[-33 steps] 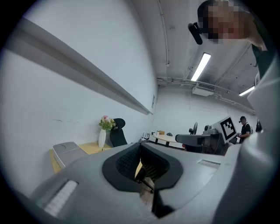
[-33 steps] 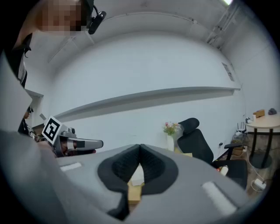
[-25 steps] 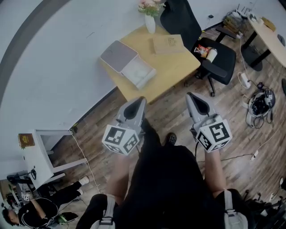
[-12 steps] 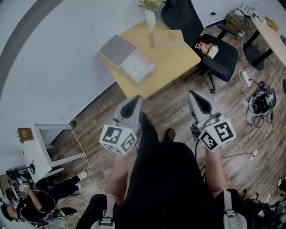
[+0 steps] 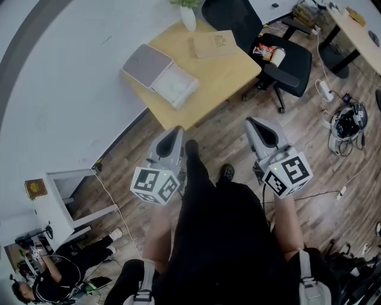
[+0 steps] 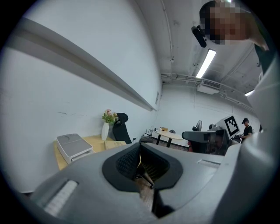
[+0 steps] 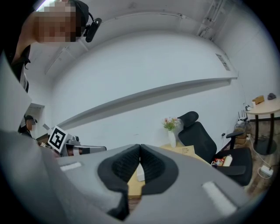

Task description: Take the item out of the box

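A wooden table (image 5: 229,77) stands some way ahead of me on the plank floor. On it lies a flat box with a grey half (image 5: 146,63) and a white half (image 5: 175,86), and beside it a flat brown cardboard box (image 5: 214,43). The grey and white box (image 6: 73,145) also shows at the left of the left gripper view. My left gripper (image 5: 174,133) and right gripper (image 5: 257,124) are held out over the floor, short of the table. Both are shut with nothing between the pads, as the left gripper (image 6: 140,148) and right gripper (image 7: 140,151) show close up.
A white vase with flowers (image 5: 188,16) stands at the table's far edge. A black office chair (image 5: 280,56) with snacks on its seat is right of the table. Cables and a bag (image 5: 348,134) lie on the floor at right. A white cabinet (image 5: 59,202) and a seated person (image 5: 53,280) are at left.
In the head view the table has slid a little to the left. Both grippers stay shut and held out in front much as before.
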A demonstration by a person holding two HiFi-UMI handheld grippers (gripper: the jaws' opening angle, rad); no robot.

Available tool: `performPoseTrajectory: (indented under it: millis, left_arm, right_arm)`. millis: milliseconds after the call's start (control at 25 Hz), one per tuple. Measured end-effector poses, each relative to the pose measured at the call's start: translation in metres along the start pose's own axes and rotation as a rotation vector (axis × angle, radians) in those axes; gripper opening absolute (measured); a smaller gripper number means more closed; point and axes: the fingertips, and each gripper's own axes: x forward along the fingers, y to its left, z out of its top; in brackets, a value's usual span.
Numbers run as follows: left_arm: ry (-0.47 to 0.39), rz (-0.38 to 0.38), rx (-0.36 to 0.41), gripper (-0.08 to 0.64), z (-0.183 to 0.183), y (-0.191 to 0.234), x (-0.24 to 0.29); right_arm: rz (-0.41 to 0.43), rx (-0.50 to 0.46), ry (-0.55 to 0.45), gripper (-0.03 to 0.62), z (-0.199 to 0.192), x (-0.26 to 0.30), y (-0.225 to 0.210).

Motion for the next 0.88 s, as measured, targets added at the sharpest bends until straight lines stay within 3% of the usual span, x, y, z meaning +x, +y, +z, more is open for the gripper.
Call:
performPoseTrajectory:
  millis: [880]
  left_arm:
    - [0.041, -0.127, -0.005, 0.011, 0.029, 0.092, 0.090]
  right_arm:
    - [-0.097, 0.001, 0.027, 0.003, 0.022, 0.105, -0.022]
